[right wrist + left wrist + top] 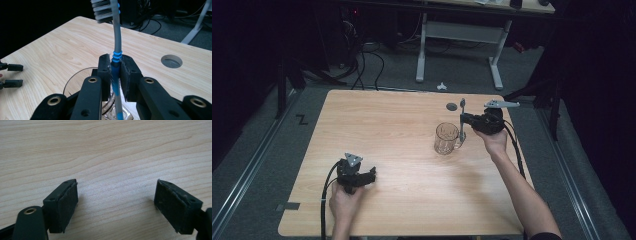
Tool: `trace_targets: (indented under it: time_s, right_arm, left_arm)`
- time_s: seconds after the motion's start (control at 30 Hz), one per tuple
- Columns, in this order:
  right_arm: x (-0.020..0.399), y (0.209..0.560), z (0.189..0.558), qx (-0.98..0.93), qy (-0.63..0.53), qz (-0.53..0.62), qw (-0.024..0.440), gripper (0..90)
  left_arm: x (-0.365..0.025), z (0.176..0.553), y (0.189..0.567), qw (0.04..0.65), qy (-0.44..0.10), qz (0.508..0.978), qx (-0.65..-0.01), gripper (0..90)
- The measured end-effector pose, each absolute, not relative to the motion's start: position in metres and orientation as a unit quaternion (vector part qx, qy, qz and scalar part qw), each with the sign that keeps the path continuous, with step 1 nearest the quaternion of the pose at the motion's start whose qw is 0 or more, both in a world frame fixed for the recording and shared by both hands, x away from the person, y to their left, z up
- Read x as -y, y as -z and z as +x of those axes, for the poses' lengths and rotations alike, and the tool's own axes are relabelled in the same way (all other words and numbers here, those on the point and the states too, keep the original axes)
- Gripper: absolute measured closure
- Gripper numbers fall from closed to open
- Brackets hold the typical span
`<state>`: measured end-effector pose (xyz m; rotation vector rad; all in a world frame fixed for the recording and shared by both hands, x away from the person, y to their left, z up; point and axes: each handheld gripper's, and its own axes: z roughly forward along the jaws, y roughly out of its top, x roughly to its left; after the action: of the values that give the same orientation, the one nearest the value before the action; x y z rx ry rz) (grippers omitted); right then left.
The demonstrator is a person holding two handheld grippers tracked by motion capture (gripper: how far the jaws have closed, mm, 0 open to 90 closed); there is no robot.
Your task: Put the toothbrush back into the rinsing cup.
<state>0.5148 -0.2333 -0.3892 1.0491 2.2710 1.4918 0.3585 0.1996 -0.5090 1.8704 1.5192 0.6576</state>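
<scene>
Both grippers are over the wooden table (402, 130) in the high view. Low at the near left side, the left gripper (371, 175) is in the person's left hand (343, 199). At the far right, the right gripper (463, 119) holds a toothbrush (461, 121) upright, just beside a glass mug (446, 138), head up. A round hole (451, 106) in the table lies behind the mug.

From the left gripper view, the two pads (67, 203) stand wide apart with nothing between them, close above the bare wood.

From the right gripper view, the jaws press on the grey and blue handle of the toothbrush (117, 53). Its bristles point to the left at the top edge. The mug's rim (75, 80) shows below the jaws, and the handle's lower end seems to go down into it. The left gripper's fingertips (15, 67) show at the far left, spread.
</scene>
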Motion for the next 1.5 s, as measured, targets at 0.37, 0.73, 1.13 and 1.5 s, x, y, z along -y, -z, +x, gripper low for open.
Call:
trace_targets:
  time_s: [0.37, 0.73, 1.13, 1.5]
  right_arm:
    - [0.239, 0.395, 0.512, -0.773, -0.509, 0.362, 0.113, 79.3]
    - [0.240, 0.401, 0.512, -0.774, -0.505, 0.366, 0.109, 79.3]
    - [0.235, 0.409, 0.512, -0.780, -0.496, 0.365, 0.111, 79.3]
    - [0.237, 0.415, 0.512, -0.779, -0.494, 0.371, 0.109, 79.3]
  left_arm:
    - [-0.200, 0.359, 0.509, 0.316, -0.250, 0.710, -0.577, 19.7]
    - [-0.200, 0.359, 0.509, 0.316, -0.250, 0.710, -0.577, 19.7]
    - [-0.200, 0.359, 0.509, 0.316, -0.250, 0.710, -0.577, 19.7]
    - [-0.200, 0.359, 0.509, 0.316, -0.250, 0.710, -0.577, 19.7]
